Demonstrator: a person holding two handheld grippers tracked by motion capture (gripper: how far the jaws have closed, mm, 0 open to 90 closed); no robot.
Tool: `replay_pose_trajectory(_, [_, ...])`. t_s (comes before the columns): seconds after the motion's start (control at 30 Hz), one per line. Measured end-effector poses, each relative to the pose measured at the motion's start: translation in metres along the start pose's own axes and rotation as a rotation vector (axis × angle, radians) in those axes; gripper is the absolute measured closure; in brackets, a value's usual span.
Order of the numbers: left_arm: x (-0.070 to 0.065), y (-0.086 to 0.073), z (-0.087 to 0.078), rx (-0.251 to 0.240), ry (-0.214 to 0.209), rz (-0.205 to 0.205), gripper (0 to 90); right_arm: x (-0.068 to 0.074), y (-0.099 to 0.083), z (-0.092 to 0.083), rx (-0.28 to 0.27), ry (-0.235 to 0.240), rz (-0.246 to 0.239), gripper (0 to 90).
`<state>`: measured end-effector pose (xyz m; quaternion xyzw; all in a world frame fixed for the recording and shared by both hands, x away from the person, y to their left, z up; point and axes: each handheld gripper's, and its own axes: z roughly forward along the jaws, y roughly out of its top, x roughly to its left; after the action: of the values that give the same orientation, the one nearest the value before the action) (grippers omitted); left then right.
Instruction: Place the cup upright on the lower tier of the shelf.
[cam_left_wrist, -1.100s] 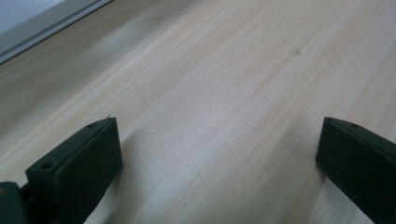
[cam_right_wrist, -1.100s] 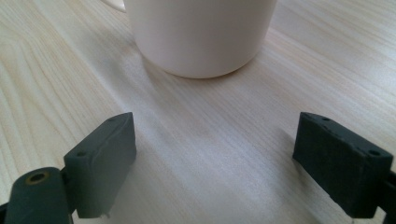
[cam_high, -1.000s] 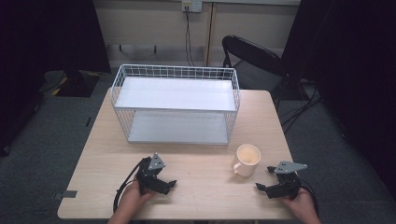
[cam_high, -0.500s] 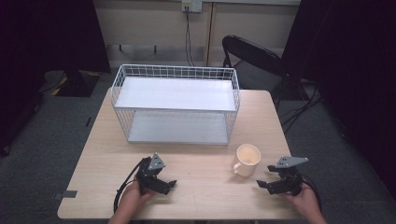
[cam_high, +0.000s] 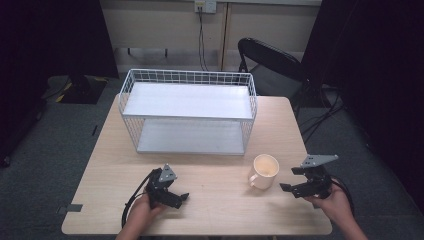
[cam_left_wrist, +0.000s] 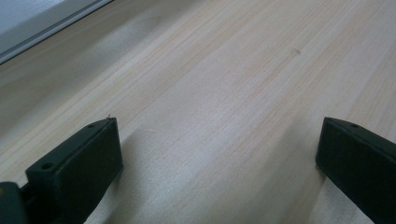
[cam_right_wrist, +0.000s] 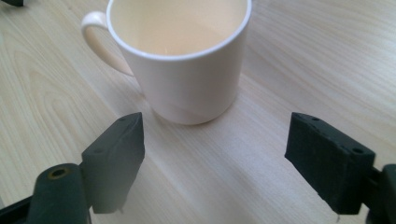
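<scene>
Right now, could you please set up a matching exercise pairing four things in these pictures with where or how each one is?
Things:
1. mug
2. wire rack
3. left claw
4. folding chair

Places or states:
A. open, low over bare tabletop
B. behind the table, at its far right
C. upright, empty, just ahead of the open right claw
D. on the table's far half, both shelves bare

Pairs: 1-C, 2-D, 3-A, 4-B
</scene>
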<state>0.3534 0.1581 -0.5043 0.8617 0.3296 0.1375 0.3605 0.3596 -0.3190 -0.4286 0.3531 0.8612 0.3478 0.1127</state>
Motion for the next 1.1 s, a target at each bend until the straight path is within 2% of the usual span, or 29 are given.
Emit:
replay_pose_trajectory(0.17, [0.0, 0.0, 0.0, 0.0, 0.0, 0.0, 0.0, -0.003, 0.012, -0.008, -0.011, -0.01, 0.011, 18.8])
replay_pose_trajectory(0.63, [0.0, 0.0, 0.0, 0.0, 0.0, 0.0, 0.0, -0.009, 0.034, -0.014, -0.01, -0.033, 0.013, 18.7])
replay_pose_trajectory(0.87, [0.0, 0.0, 0.0, 0.001, 0.0, 0.0, 0.0, -0.01, 0.044, -0.012, -0.014, -0.037, 0.015, 20.1])
replay_pose_trajectory(1.1, [0.0, 0.0, 0.0, 0.0, 0.0, 0.0, 0.0, -0.01, 0.053, -0.002, -0.008, -0.038, 0.021, 22.6])
